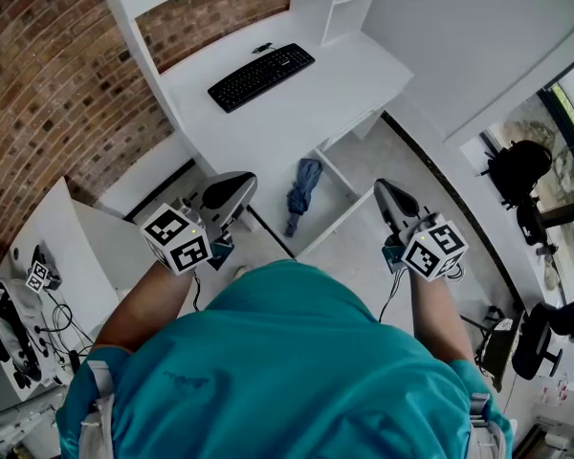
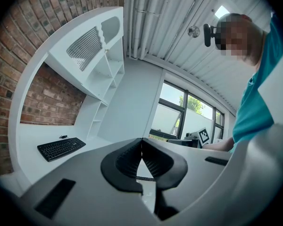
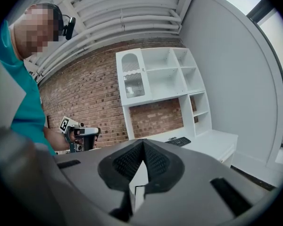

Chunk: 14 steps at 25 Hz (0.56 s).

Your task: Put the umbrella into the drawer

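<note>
A folded blue umbrella point(image 1: 302, 193) lies inside the open white drawer point(image 1: 337, 221) under the desk, seen only in the head view. My left gripper point(image 1: 235, 185) hangs just left of the drawer, and my right gripper point(image 1: 388, 193) hangs just right of it. Both are above floor level and apart from the umbrella. In the left gripper view the left gripper point(image 2: 141, 143) has its dark pads pressed together with nothing between them. The right gripper point(image 3: 142, 145) is shut and empty too. Each gripper points level, away from the drawer.
A white desk point(image 1: 311, 94) carries a black keyboard point(image 1: 261, 76). White shelves point(image 3: 158, 79) stand against a brick wall point(image 1: 48, 84). A side table point(image 1: 24, 285) with cables is at the left. Chairs and bags point(image 1: 526, 189) stand at the right by windows.
</note>
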Motion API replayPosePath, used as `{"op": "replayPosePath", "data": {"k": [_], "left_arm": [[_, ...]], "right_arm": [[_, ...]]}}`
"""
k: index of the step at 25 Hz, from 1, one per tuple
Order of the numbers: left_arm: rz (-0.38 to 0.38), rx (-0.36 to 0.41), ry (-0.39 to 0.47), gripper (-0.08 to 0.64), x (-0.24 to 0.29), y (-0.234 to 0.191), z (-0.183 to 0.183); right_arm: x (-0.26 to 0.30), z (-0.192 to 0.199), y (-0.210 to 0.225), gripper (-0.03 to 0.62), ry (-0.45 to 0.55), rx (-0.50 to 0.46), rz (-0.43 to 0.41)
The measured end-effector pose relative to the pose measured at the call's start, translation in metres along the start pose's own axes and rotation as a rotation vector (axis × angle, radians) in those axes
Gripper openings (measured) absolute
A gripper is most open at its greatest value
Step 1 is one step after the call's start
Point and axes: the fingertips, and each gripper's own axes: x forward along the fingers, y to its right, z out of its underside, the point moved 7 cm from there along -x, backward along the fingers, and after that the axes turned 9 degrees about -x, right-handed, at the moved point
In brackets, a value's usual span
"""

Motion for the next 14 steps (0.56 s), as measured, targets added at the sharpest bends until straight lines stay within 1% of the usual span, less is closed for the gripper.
{"op": "replayPosePath", "data": {"k": [14], "left_arm": [[0.004, 0.001, -0.001, 0.015, -0.0044, 0.0046, 0.0023]], "right_arm": [[-0.0056, 0.0014, -0.0033, 0.021, -0.004, -0.002, 0.010]]}}
